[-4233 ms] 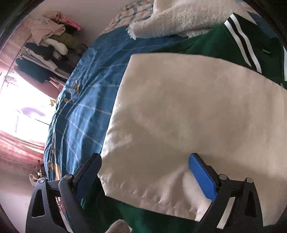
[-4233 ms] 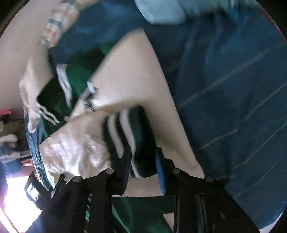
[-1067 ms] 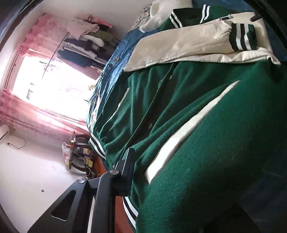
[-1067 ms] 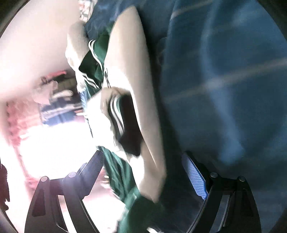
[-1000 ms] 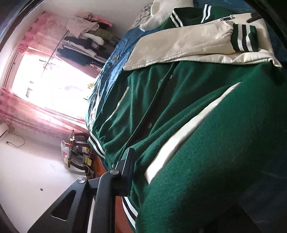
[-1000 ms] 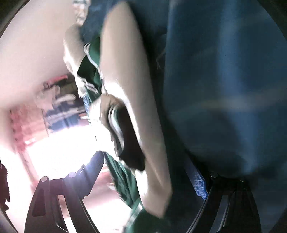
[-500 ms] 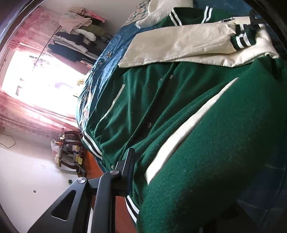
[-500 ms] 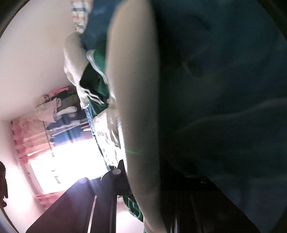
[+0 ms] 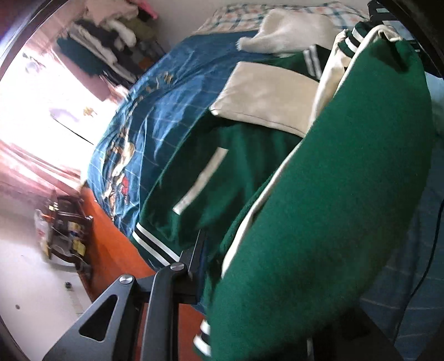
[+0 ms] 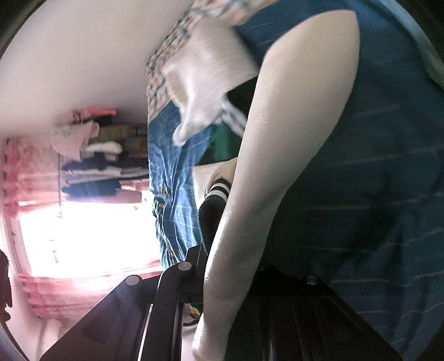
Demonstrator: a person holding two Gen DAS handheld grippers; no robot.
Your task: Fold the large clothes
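A green varsity jacket [image 9: 333,194] with cream sleeves [image 9: 266,97] lies on a blue bed sheet [image 9: 166,97]. My left gripper [image 9: 222,263] is shut on the jacket's green edge and holds it lifted, so green cloth hides the right finger. In the right wrist view my right gripper [image 10: 222,272] has the jacket's cream part [image 10: 277,138] between its jaws. These jaws are closing, with the left finger [image 10: 198,261] pressed against the cloth. A dark cuff with white stripes [image 10: 219,191] hangs just beyond that finger.
A white fluffy blanket [image 9: 291,30] and a checked pillow [image 9: 244,11] lie at the bed's head. A rack of hung clothes [image 9: 111,41] stands by a bright window. The orange bed frame [image 9: 111,244] and a cluttered small stand [image 9: 61,230] lie to the left.
My right gripper went from wide open to closed on the jacket's cream part. Both grippers rose and lifted the jacket's near side off the bed.
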